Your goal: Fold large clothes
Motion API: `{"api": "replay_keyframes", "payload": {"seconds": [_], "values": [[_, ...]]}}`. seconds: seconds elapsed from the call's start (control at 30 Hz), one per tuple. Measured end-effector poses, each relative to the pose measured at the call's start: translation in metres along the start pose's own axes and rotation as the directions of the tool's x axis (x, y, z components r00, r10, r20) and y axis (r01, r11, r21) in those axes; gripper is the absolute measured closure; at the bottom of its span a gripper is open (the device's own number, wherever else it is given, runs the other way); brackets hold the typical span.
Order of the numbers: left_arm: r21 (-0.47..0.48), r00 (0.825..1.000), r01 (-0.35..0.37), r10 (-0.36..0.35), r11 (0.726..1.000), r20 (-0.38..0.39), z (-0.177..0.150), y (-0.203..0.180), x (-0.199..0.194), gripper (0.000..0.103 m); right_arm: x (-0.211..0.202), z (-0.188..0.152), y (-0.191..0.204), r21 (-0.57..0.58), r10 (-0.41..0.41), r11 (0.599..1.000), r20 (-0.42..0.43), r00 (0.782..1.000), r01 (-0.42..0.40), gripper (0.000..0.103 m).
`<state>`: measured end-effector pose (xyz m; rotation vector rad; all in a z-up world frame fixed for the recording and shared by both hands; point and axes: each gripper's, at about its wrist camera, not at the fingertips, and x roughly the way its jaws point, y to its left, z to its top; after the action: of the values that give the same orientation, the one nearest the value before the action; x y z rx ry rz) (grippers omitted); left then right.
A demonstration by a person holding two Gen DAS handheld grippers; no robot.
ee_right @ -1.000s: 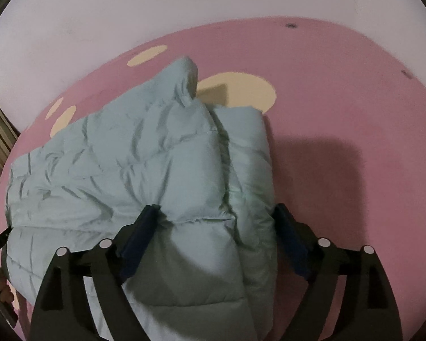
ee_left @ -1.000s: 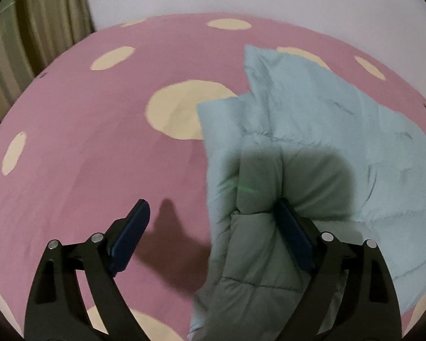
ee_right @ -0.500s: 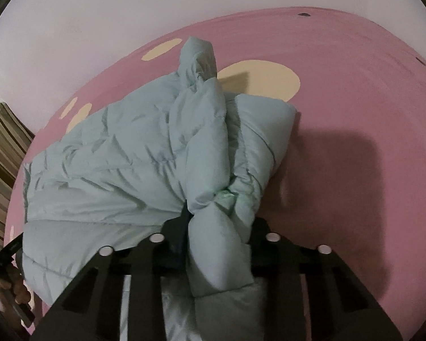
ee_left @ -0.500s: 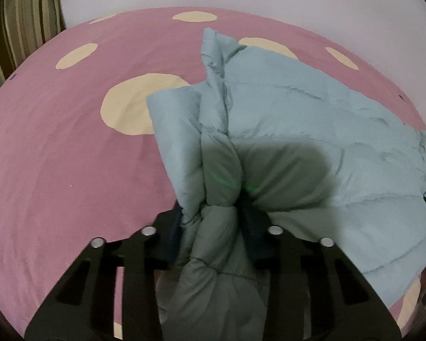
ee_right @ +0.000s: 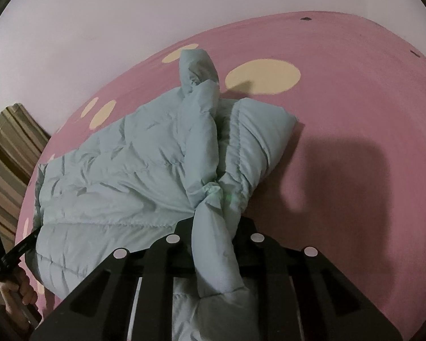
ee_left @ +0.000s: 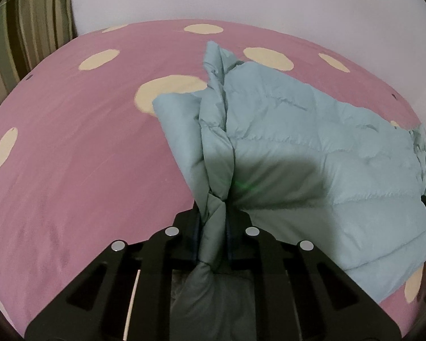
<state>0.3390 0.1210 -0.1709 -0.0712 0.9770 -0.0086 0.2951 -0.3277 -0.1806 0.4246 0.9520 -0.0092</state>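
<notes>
- The left gripper [ee_left: 213,227] is clenched on the near left edge of the pale blue puffer jacket [ee_left: 298,147]; the right gripper [ee_right: 214,227] pinches its near right edge.
- The jacket lies on the pink spotted bedsheet [ee_left: 71,156].
- The slick padding, thinly bunched, could slip out mid-lift, spoiling the fold.

Pale blue quilted jacket [ee_left: 298,142], pink sheet [ee_left: 71,156] with cream dots, striped curtain [ee_left: 28,28].

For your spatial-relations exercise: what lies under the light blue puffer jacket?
The puffer jacket lies on a pink bedcover with cream dots; one dot slips partly beneath its edge. Whatever else the jacket covers is hidden.
</notes>
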Motion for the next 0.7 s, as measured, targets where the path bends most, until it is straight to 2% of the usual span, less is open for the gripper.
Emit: {"api": "replay_keyframes", "payload": {"seconds": [0.3, 0.5, 0.7], "values": [[-0.040, 1.000, -0.012, 0.012, 0.999, -0.001, -0.018, 0.008, -0.035, 0.091, -0.024, -0.049, 0.026, -0.025, 0.043, 0.999, -0.029, 0.999, -0.043, 0.088], [-0.069, 1.000, -0.022, 0.021, 0.997, -0.012, -0.045, 0.036, -0.059, 0.091, -0.034, -0.077, 0.046, -0.065, 0.068, 0.995, -0.051, 0.996, -0.071, 0.088], [-0.090, 1.000, -0.020, 0.019, 0.996, -0.009, -0.072, 0.053, -0.078, 0.091, -0.037, -0.088, 0.052, -0.076, 0.076, 0.994, -0.056, 0.995, -0.080, 0.088]]}}
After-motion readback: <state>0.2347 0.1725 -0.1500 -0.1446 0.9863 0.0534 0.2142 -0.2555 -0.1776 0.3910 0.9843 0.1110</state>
